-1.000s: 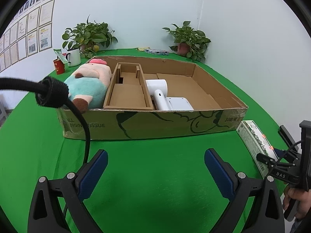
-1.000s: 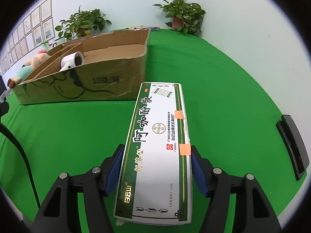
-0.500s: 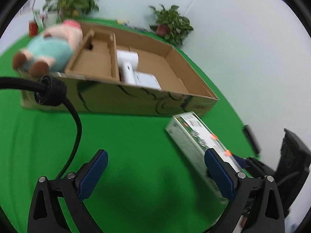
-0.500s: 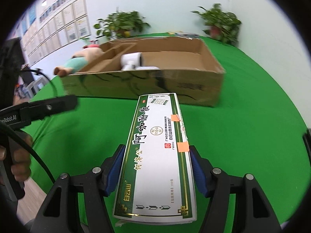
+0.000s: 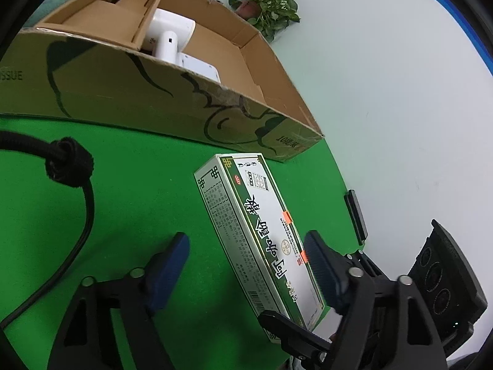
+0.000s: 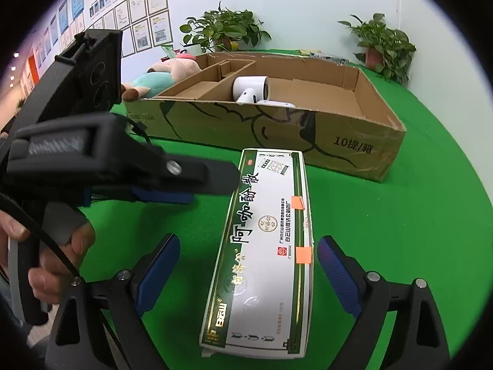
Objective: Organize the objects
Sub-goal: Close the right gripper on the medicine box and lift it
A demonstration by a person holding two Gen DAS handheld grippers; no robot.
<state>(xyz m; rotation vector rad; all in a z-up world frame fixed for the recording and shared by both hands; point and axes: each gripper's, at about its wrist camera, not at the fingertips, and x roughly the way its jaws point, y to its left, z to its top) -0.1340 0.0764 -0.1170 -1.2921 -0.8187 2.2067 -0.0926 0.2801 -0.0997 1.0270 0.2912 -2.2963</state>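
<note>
- I have the green-and-white medicine box [image 6: 265,243] lying flat on the green table [image 6: 400,231], lower centre of the right wrist frame, its far end just short of the cardboard box's [image 6: 277,129] printed front wall.
- My right gripper [image 6: 248,273] is spread wide: a clear strip of green shows between each blue pad and the carton's long sides, so it holds nothing.
- My left gripper [image 5: 246,265] is also wide open, straddling the carton's near end in the lower half of the left wrist frame. The right-hand pad sits close over the carton's top edge, but I cannot tell whether it touches.
- The left tool crosses in from the left edge of the right wrist frame, its upper finger [image 6: 197,172] ending just beside the carton's far left corner (crowded there, so I would commit one gripper only).
- My judgement: centre the pads across the carton's narrow width, close gently so the thin card does not buckle, and lift level.
- It must clear the front wall before lowering.
- The open compartment at the right of the cardboard box looks the natural spot, beside the white hair dryer [image 6: 251,91]; the plush toy [image 6: 160,75] lies at the far left end.
</note>
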